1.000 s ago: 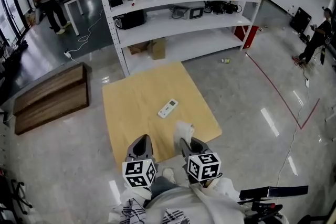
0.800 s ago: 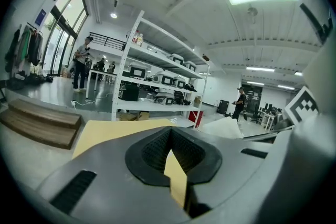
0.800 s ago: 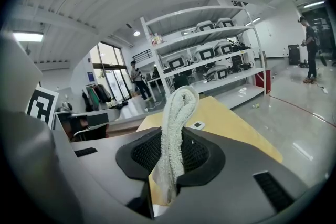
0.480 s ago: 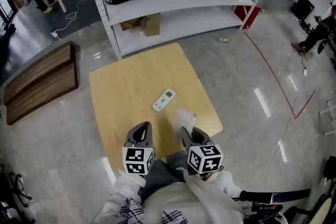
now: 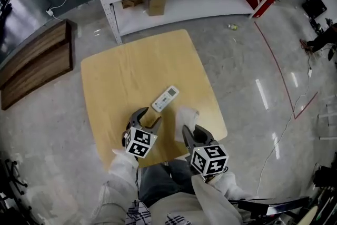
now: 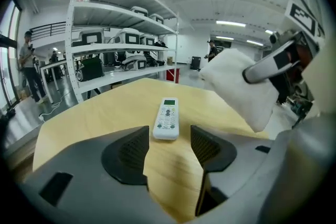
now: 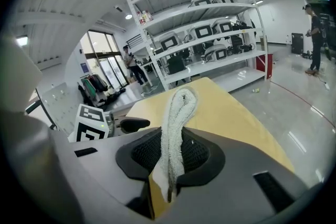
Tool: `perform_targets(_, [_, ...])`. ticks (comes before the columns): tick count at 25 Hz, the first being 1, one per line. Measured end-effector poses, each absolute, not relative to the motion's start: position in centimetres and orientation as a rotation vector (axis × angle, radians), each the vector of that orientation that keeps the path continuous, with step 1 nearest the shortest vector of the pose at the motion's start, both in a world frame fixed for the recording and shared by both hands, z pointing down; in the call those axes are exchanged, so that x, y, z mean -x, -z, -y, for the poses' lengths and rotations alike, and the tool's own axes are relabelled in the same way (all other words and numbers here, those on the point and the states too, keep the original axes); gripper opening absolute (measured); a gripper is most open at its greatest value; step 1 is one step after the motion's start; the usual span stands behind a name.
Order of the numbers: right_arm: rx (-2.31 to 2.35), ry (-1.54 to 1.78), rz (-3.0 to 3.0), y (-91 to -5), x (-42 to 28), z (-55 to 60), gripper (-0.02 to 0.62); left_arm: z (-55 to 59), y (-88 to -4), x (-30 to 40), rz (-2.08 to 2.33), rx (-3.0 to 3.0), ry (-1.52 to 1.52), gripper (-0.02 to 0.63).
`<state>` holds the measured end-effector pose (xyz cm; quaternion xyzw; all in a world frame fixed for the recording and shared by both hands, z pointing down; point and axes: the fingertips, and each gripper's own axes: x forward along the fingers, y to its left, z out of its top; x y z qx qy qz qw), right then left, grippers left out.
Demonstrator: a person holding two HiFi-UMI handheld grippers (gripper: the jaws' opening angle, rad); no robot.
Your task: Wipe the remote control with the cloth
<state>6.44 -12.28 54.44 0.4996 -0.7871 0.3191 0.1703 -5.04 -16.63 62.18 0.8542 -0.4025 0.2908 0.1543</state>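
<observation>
Head view: the left gripper (image 5: 149, 117), its jaws just opened wide with nothing between them, hangs over the wooden table (image 5: 116, 71). The remote control (image 5: 166, 98) lies just beyond at its 1 o'clock, long axis running 1 to 7 o'clock. The right gripper (image 5: 192, 133) is a little farther off, at the remote's 5 o'clock.

Left gripper view: the remote (image 6: 167, 119) sits at 12 o'clock, lengthwise along the gap, with nothing in the way. The white cloth (image 6: 239, 86) hangs at 2 o'clock.

Right gripper view: the jaws clamp the cloth (image 7: 176, 128). A shelving rack (image 7: 210, 34) stands beyond the table.
</observation>
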Motion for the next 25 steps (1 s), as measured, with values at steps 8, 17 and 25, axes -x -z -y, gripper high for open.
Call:
perform_targets(8, [-1.369, -0.952, 2.219, -56.2, -6.2, 14.4, 0.089, 18.9, -64.8, 3.6, 1.025, -2.493, -0.955, 0.233])
perform_targets(17, [-1.217, -0.965, 2.253, -57.4, -4.9, 16.4, 0.089, 19.3, -66.2, 3.2, 0.999, -2.438, -1.001, 0.232])
perform_targets(25, [-0.863, -0.956, 2.268, -58.6, -0.5, 18.4, 0.089, 19.3, -66.5, 3.2, 0.906, -2.445, -0.989, 0.226])
